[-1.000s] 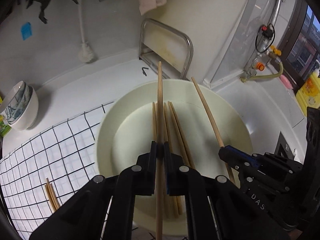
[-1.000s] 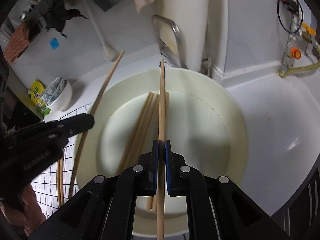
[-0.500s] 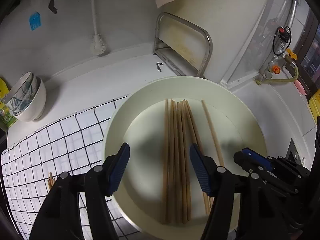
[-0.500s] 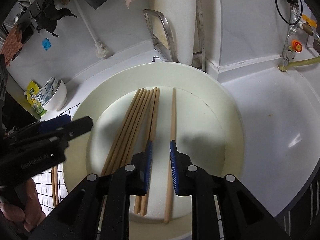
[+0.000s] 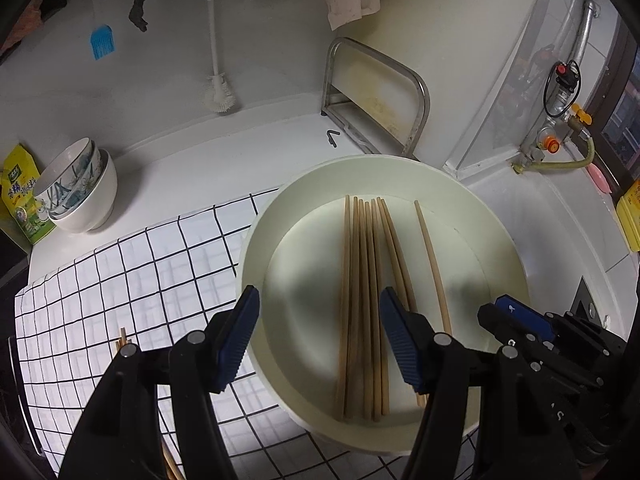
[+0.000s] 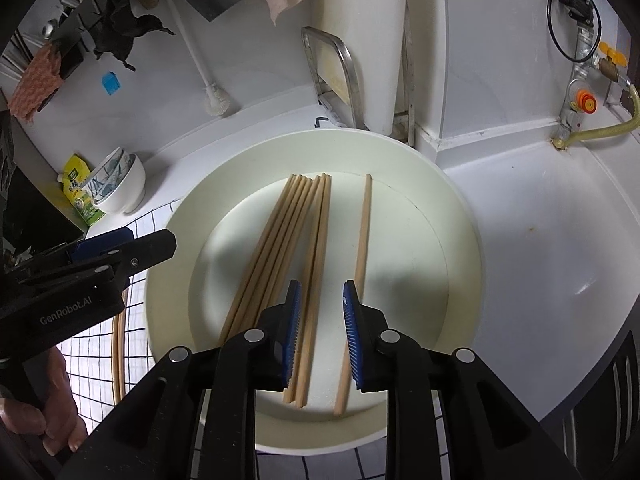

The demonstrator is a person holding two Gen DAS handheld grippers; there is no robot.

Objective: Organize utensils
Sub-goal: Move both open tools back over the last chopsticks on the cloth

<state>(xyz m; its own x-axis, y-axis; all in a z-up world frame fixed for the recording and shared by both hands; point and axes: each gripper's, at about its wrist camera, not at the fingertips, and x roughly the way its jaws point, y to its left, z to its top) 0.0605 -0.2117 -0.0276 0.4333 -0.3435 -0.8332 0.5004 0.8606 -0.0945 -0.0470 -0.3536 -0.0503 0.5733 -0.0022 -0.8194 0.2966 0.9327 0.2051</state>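
Observation:
Several wooden chopsticks point(image 5: 366, 300) lie side by side in a cream round basin point(image 5: 256, 248), with one chopstick point(image 5: 432, 264) lying apart to their right. My left gripper point(image 5: 320, 338) is wide open and empty above the basin's near side. My right gripper point(image 6: 320, 334) is open and empty above the same basin point(image 6: 460, 240), over the bundle point(image 6: 280, 252) and the single chopstick point(image 6: 362, 248). Each gripper shows in the other's view: the right one point(image 5: 520, 328), the left one point(image 6: 120, 256). More chopsticks point(image 5: 122, 338) lie on the checked mat.
A white mat with black grid lines point(image 5: 120, 280) covers the counter to the left. Stacked bowls point(image 5: 76, 188) and a yellow-green packet point(image 5: 20, 192) stand at the far left. A metal rack point(image 5: 376, 92) and a brush point(image 5: 218, 92) stand at the back. Gas fittings point(image 5: 556, 136) are at the right.
Both grippers held one chopstick each a second ago. They opened, the chopsticks dropped into the basin, and both grippers have drawn back and upward, opening wider.

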